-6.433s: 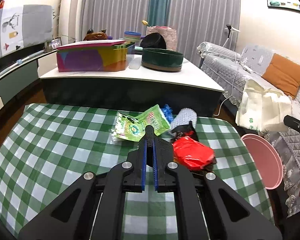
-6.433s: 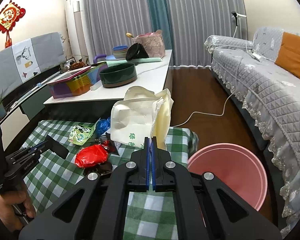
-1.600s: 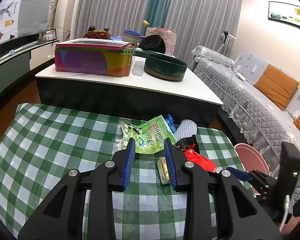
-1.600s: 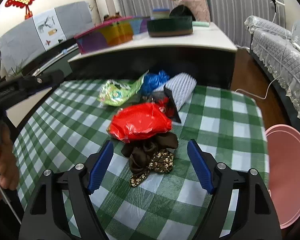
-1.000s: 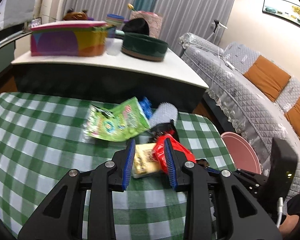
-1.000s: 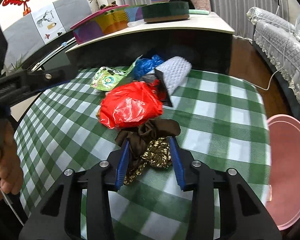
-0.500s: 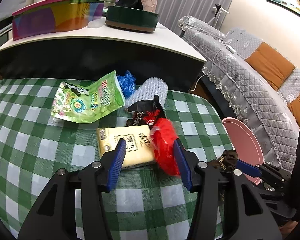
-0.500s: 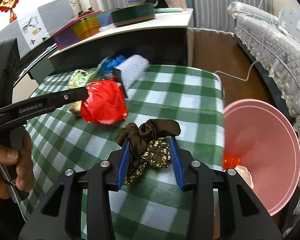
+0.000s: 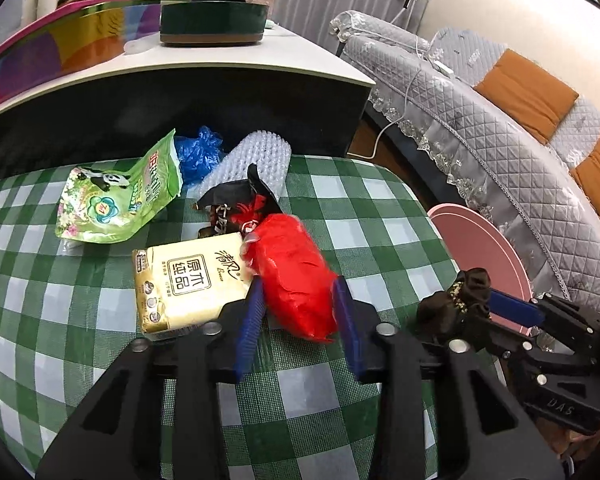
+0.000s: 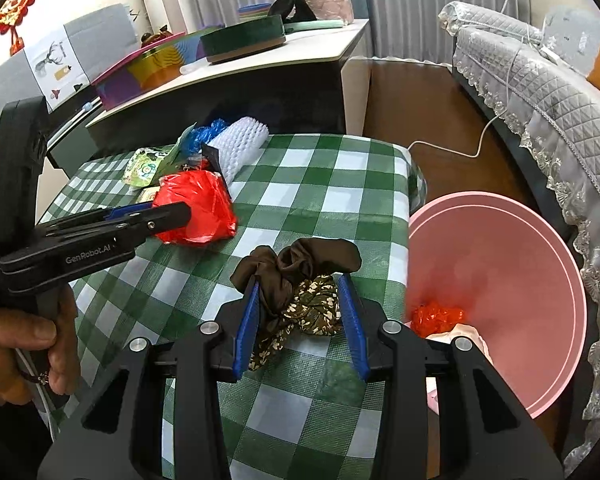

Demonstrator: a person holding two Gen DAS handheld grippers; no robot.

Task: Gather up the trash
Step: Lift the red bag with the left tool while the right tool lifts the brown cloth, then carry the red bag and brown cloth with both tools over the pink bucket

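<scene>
The right hand-held gripper (image 10: 300,312) pinches a brown cloth bundle (image 10: 300,276) beside the pink bin (image 10: 500,248). The left hand-held gripper (image 9: 298,312), half-open, straddles a red bag (image 9: 292,268) on the bench (image 9: 340,208), touching one tissue pack (image 9: 188,280); one green pouch (image 9: 116,204) lies behind.

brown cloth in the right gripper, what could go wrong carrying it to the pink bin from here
The brown cloth is held only at its middle by the right gripper; loose folds stick out past the fingers, so it may slip or snag the checked tablecloth before reaching the pink bin. The left gripper straddles the red bag beside the tissue pack, so closing could drag the pack along.
</scene>
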